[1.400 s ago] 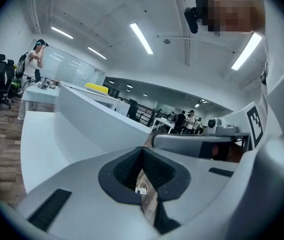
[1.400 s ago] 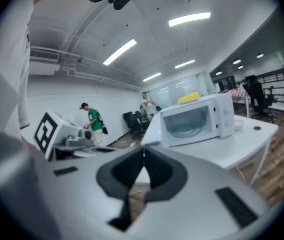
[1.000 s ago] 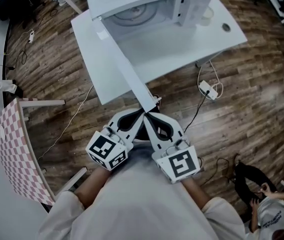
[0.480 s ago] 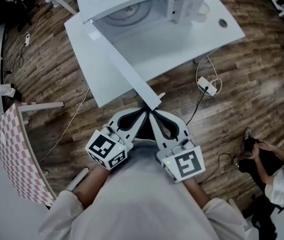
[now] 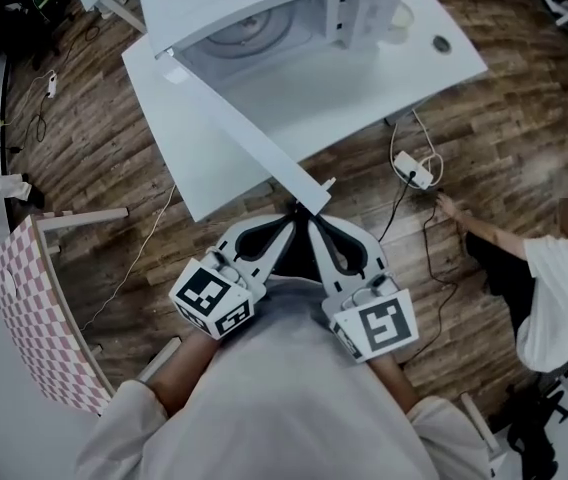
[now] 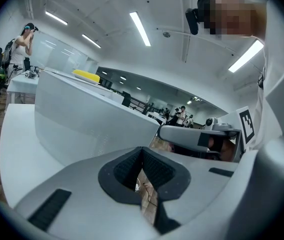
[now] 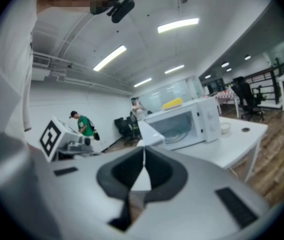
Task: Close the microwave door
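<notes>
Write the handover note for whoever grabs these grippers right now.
Left gripper: jaws shut, empty.
Right gripper: jaws shut, empty.
Both tips sit side by side at the free edge of the microwave door; whether they touch it cannot be told.
The microwave stands on the white table, door wide open toward the person.
Done: nothing visible. Left: push the door shut.

Open-plan office: white desks (image 5: 394, 68), black swivel chairs (image 7: 244, 97), ceiling strip lights (image 6: 139, 28).
</notes>
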The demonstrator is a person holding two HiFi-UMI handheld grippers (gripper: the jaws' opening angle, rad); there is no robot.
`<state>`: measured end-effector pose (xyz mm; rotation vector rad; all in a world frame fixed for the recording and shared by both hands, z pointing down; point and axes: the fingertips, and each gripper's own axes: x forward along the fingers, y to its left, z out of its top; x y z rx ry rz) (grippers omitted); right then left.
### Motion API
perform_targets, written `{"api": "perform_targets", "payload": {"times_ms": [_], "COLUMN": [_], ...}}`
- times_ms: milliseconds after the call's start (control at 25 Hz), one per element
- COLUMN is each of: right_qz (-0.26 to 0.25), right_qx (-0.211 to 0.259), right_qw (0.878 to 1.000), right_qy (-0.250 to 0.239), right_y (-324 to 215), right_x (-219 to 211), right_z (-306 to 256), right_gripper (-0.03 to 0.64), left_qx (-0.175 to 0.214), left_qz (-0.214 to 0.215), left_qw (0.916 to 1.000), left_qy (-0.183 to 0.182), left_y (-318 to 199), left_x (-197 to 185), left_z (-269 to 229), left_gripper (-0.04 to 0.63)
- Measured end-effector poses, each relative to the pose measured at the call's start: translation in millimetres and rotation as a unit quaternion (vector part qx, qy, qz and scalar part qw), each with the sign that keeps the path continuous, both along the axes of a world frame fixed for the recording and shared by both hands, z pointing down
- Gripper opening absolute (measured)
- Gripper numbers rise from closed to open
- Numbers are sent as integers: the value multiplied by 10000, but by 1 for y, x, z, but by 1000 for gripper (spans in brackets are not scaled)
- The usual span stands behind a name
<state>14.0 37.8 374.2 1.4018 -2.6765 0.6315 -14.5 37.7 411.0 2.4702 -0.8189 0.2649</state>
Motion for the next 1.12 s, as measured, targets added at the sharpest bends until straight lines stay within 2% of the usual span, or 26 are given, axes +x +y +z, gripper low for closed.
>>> {"api": "perform_targets", "payload": {"times_ms": [360, 680, 1120], "right_qz": [146, 490, 884], "right_qx": [-7, 49, 39], "right_qw": [9999, 9988, 9959], "right_qy": [-20, 2, 165], "right_y": [-12, -31, -57], "right_x": [16, 36, 60], "right_z": [2, 1, 3], "right_gripper": [25, 25, 25], "left_qx": [79, 71, 53], "left_qz": [267, 421, 588], "left_qw": [9996, 9991, 9978], "left_qy": [6, 47, 302], "left_y": [-17, -30, -52], "left_x": [13, 15, 17], "left_z": [-7, -9, -9], "left_gripper": [20, 20, 20]}}
